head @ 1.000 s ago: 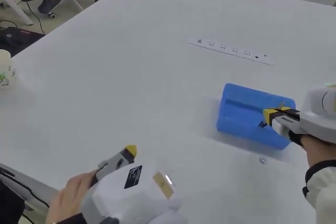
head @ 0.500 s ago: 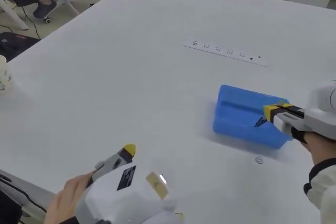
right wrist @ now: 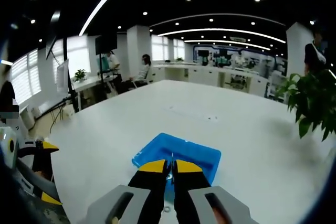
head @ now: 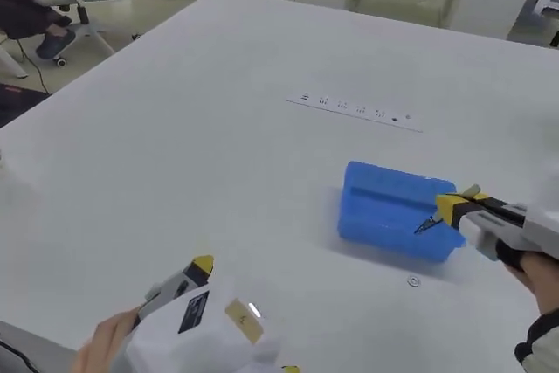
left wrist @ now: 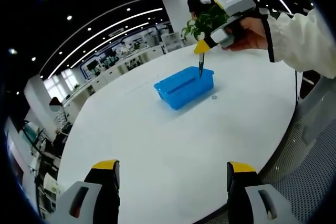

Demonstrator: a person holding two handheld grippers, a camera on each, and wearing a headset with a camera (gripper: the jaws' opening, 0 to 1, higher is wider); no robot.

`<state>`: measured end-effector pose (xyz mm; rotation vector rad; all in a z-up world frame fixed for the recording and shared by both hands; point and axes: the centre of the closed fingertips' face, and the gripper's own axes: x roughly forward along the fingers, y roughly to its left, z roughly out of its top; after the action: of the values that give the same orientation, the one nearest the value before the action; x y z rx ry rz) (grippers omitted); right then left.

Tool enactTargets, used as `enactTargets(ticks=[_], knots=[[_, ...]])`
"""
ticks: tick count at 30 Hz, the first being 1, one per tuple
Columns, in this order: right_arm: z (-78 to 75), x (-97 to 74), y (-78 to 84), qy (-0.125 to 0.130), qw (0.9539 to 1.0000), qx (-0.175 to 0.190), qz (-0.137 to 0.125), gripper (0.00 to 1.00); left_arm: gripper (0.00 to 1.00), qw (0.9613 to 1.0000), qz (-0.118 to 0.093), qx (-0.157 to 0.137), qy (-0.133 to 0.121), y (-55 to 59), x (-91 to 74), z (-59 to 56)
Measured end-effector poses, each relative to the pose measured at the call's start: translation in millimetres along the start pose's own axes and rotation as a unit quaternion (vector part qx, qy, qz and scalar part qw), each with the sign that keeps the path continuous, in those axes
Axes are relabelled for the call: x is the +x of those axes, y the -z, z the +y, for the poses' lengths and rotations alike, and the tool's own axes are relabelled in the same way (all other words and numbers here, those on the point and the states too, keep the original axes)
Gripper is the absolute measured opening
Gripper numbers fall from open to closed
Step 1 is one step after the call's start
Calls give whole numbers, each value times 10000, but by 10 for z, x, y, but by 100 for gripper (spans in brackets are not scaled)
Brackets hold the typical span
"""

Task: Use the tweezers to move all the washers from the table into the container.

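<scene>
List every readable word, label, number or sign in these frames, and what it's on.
Nothing can be read.
Black label on the left gripper: print too blurred to read.
Tan sticker beside it: blurred, no text made out.
Strip on the table: marks too small to read.
Blue container, tweezers: no text seen.

Both tools have grey-and-black jaws tipped yellow. The left tool [left wrist: 172,166] has a white housing [head: 179,347] bearing a black label [head: 194,312] and a tan sticker [head: 240,319]. Behind the right tool [right wrist: 169,167], a white sleeve [left wrist: 302,32] ends in a dark cuff [left wrist: 271,34].
</scene>
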<state>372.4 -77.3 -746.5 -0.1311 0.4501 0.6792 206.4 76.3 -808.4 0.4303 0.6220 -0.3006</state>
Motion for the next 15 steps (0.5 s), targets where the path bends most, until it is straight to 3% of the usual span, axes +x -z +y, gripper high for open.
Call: enactTargets(ticks=[6,15], knots=[[9,-40,183,65,9997,-75,203,1,85,10000,-42,-25,-4,-16,-11,5],[-16,68,529,80,9976,-189,663,1,85,9999,-6,-128,-15,6,-12,23]])
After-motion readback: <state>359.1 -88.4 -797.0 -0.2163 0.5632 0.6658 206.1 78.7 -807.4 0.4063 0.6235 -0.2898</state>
